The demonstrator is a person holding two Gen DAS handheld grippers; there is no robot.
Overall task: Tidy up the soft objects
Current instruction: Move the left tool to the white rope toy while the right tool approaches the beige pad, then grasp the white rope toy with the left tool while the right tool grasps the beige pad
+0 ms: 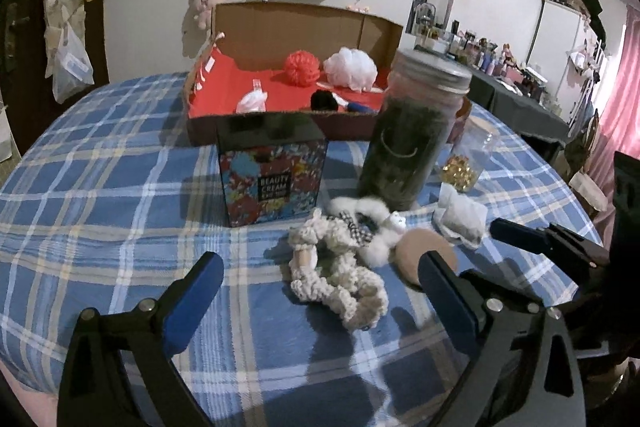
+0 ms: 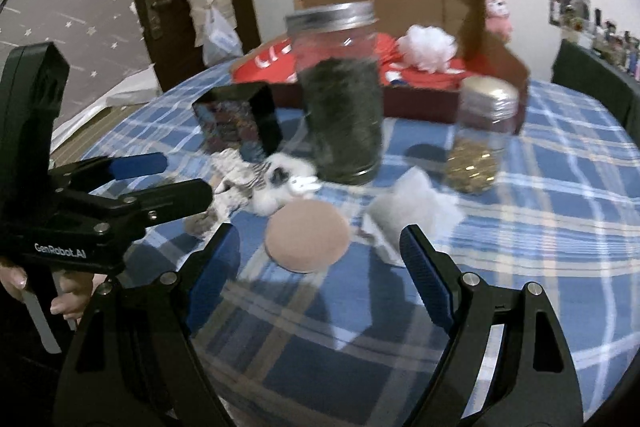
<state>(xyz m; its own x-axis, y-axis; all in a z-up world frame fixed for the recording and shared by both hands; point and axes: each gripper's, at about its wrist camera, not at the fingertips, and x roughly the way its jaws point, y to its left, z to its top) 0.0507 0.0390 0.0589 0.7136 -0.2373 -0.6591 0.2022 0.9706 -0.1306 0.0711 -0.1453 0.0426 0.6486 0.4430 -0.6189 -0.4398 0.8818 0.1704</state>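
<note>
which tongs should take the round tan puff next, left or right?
Right, probably. The tan puff lies straight ahead between the open right tongs, nothing in the way. The left tongs, also open, are lined up on the knitted scrunchie instead, with the puff beside their right finger.

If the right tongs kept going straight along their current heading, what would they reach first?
Most likely the round tan puff lying on the plaid cloth, slightly left of the midline of the open right tongs. The big jar stands farther behind; depth is uncertain.
</note>
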